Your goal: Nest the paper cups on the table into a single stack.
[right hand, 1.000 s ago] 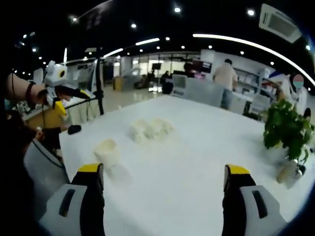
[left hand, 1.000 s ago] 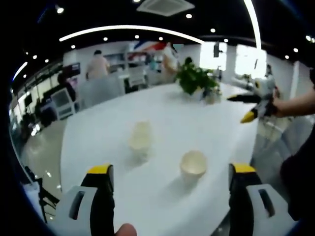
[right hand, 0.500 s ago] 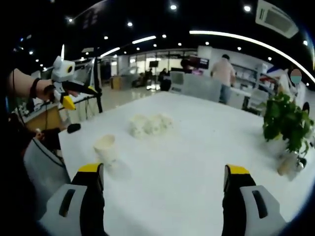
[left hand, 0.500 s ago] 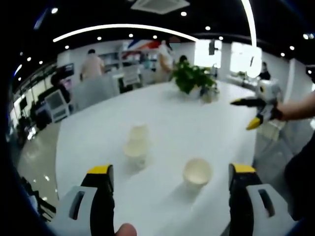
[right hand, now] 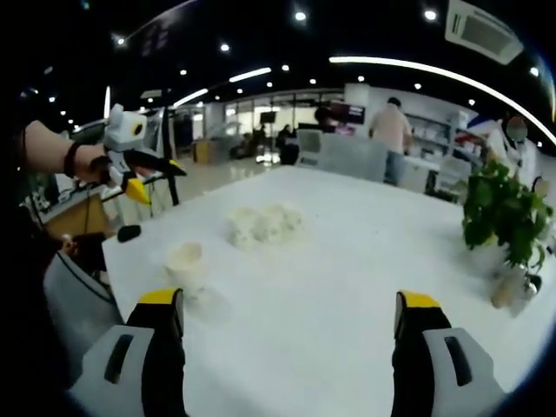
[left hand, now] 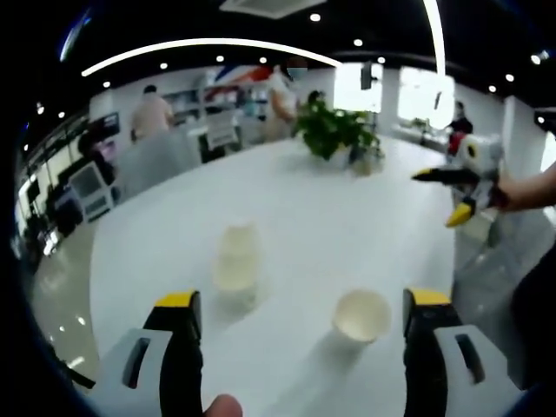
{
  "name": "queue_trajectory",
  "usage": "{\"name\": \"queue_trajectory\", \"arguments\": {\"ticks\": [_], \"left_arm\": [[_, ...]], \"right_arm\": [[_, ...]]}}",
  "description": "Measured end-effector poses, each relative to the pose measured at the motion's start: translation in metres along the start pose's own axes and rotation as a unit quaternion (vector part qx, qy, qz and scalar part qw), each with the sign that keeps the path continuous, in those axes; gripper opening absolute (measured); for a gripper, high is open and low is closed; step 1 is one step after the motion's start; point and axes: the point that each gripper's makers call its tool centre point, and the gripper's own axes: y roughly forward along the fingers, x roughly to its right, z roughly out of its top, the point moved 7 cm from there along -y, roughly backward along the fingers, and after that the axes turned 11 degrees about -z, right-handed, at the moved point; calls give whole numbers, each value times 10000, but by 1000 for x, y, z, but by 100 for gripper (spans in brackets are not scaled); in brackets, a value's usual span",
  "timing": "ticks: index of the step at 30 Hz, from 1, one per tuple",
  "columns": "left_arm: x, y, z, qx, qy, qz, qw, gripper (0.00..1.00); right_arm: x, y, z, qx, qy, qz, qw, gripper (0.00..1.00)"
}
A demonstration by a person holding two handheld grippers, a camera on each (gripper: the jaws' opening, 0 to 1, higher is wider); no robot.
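A single cream paper cup (left hand: 360, 314) stands upright on the white table (left hand: 313, 208), just inside my left gripper's right jaw. Further back, a short row of cups (left hand: 236, 256) is seen end-on. My left gripper (left hand: 302, 300) is open and empty above the table's near edge. My right gripper (left hand: 453, 193) hangs off the table's right side in a hand, jaws apart. In the right gripper view the single cup (right hand: 184, 261) is at the left and the cluster of cups (right hand: 261, 224) lies beyond it. My right gripper (right hand: 288, 300) is open and empty. My left gripper (right hand: 143, 174) is held high at the left.
A potted green plant (left hand: 334, 130) (right hand: 504, 208) stands at the table's far end beside a small bottle (right hand: 506, 294). Several people (right hand: 391, 130) stand by desks in the office behind. A dark stand (right hand: 171, 156) rises past the table's left edge.
The left gripper view has drawn nearer to the cups, so they look larger and lower. The right gripper view has barely shifted. The cups stay where they were.
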Motion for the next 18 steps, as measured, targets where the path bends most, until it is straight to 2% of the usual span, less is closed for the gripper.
{"name": "queue_trajectory", "arguments": {"ticks": [8, 18], "left_arm": [[-8, 17, 3, -174, 126, -136, 9997, 95], [-21, 43, 6, -445, 341, -294, 9980, 95]], "right_arm": [[-1, 1, -3, -33, 76, -15, 10000, 99], [-4, -3, -21, -205, 312, -37, 9993, 99]]}}
